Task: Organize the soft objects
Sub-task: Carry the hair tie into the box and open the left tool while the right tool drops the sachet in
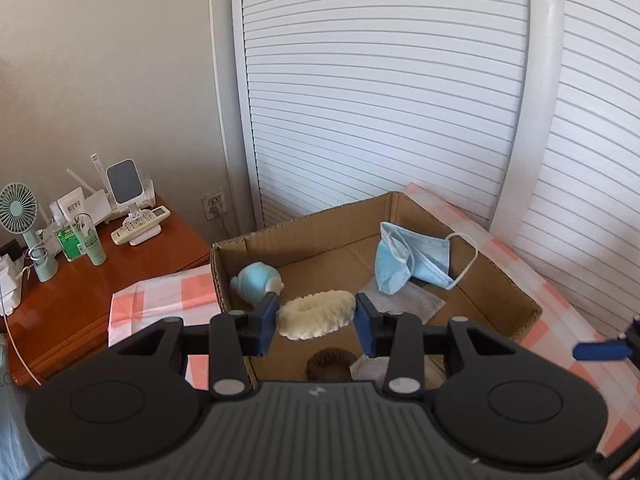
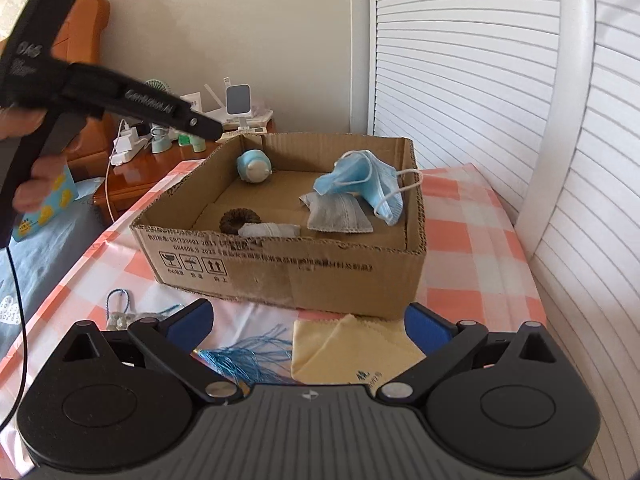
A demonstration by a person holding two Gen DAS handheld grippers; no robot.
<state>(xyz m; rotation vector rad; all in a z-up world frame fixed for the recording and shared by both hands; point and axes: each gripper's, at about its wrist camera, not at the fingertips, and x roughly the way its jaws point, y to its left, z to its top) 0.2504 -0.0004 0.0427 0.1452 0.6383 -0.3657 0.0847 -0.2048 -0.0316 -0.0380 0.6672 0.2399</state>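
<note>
Over the open cardboard box (image 1: 312,216), my left gripper (image 1: 316,314) is shut on a cream fluffy scrunchie (image 1: 316,318) and holds it above the floor of the box. Inside lie a blue face mask (image 1: 412,264), a light blue plush toy (image 1: 256,280), a brown scrunchie (image 1: 332,364) and a grey mask (image 2: 336,212). My right gripper (image 2: 308,314) stands wide open in front of the box (image 2: 280,272), low over a yellow cloth (image 2: 348,352) and a blue tassel (image 2: 248,352). Nothing is between its pads.
The box sits on a pink-checked tablecloth (image 2: 472,240). A blue-corded trinket (image 2: 120,308) lies at the front left. A wooden nightstand (image 1: 100,288) with a fan, bottles and remotes stands to the left. White louvred doors (image 1: 380,100) close off the back. A person's hand (image 2: 24,184) holds the left gripper.
</note>
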